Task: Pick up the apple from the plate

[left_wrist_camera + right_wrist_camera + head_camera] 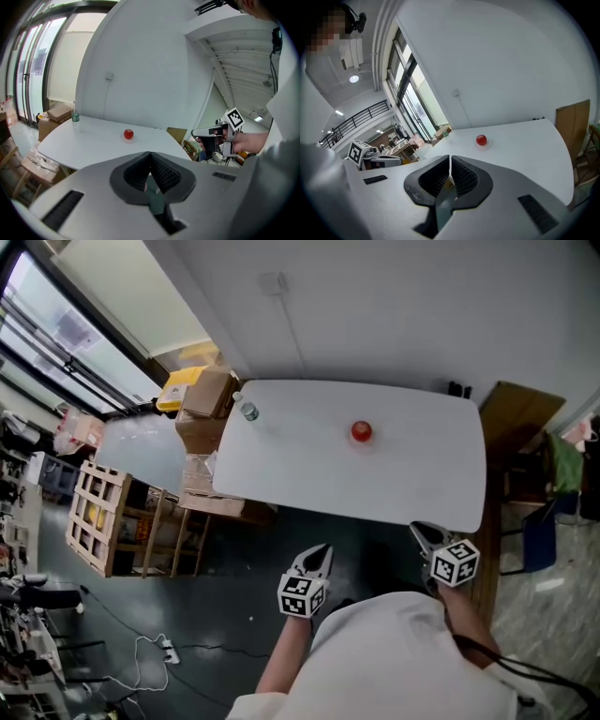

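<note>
A red apple (361,431) rests on a small pale plate (362,441) toward the far middle of a white table (309,474). The left gripper view shows the apple (128,134) beyond the jaws, and the right gripper view shows the apple (481,139) on its plate (488,145). My left gripper (322,549) is held short of the table's near edge, shut and empty. My right gripper (422,531) reaches the table's near right edge, also shut with nothing held. Both are well short of the apple.
A clear bottle with a green cap (247,409) stands at the table's far left corner. Cardboard boxes (202,399) and a wooden crate (98,517) sit left of the table. A brown board (516,418) and a chair (539,531) stand at the right.
</note>
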The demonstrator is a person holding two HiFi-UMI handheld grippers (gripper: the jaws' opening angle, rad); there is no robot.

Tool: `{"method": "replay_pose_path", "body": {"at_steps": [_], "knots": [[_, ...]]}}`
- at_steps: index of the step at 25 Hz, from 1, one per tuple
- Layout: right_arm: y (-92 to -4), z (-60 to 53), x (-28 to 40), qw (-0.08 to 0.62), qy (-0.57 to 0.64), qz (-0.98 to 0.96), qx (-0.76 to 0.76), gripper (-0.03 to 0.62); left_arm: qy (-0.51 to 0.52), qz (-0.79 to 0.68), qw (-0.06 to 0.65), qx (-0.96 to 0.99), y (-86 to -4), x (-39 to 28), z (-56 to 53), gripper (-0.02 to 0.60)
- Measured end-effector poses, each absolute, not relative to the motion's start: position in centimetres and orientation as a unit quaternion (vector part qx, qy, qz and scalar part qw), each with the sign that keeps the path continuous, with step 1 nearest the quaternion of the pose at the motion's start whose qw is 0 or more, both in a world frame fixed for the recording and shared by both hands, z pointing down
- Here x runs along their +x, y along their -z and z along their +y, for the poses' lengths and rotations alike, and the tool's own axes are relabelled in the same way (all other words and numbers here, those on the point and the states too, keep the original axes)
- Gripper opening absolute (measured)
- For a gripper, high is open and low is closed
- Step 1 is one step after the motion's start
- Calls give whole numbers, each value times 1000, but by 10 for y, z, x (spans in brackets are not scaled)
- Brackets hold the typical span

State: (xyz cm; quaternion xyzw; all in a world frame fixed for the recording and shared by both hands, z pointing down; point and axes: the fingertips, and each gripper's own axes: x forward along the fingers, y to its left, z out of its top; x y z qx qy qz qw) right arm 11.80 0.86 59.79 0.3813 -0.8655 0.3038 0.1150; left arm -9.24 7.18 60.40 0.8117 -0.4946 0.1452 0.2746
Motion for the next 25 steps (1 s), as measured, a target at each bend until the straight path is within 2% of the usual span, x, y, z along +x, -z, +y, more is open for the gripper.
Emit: {"method": "replay_pose_path", "body": {"at_steps": [16, 25], "knots": [[-621, -93, 138, 132, -330, -871, 339, 37, -121, -518, 305, 790, -612, -65, -39, 2], [-637, -116, 151, 139, -350, -867, 327, 37, -119, -517, 318, 786, -616, -47, -82, 2]]}}
